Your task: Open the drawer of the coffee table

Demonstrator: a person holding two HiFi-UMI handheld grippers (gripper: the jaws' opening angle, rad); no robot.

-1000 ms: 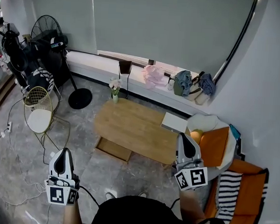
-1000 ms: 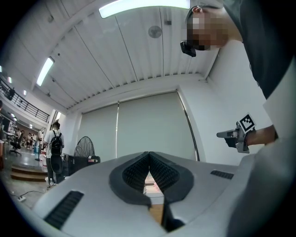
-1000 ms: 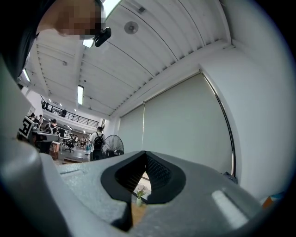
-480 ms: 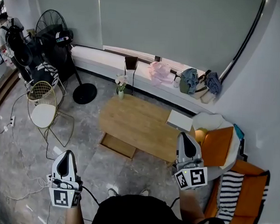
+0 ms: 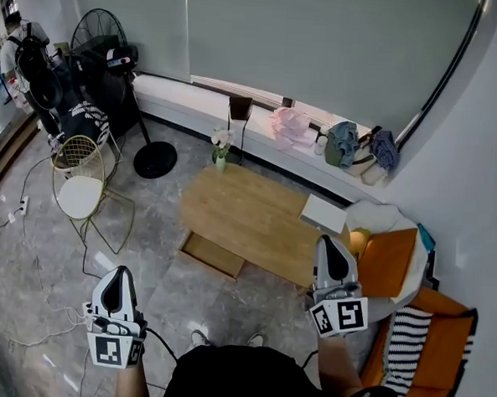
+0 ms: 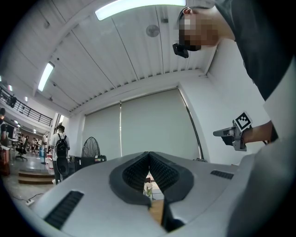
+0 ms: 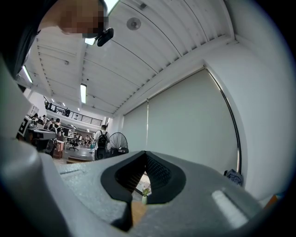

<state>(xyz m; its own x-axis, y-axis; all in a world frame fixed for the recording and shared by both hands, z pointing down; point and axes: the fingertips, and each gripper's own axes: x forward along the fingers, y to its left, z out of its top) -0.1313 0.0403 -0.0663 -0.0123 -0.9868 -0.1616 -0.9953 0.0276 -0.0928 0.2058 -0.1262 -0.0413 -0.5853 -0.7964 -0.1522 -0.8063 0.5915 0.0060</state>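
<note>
The low wooden coffee table (image 5: 251, 219) stands on the grey floor ahead of me, with a wooden panel (image 5: 214, 255) showing below its near left edge. I cannot make out a drawer front or handle. My left gripper (image 5: 117, 272) is held over the floor, well short of the table and to its left, jaws shut and empty. My right gripper (image 5: 328, 241) hangs by the table's near right corner, also shut and empty. Past the shut left gripper (image 6: 149, 153) and the shut right gripper (image 7: 145, 153), each gripper view shows only a sliver of tabletop and a small flower vase (image 6: 148, 187).
A white box (image 5: 324, 213) lies on the table's right end, and a flower vase (image 5: 222, 143) stands beyond its far left corner. A wire chair (image 5: 80, 183), a standing fan (image 5: 103, 38) and floor cables (image 5: 29, 214) are on the left. Orange cushions (image 5: 387, 261) crowd the right.
In the head view the room has slid slightly right and down. Both grippers stay shut and keep nearly the same places in the picture.
</note>
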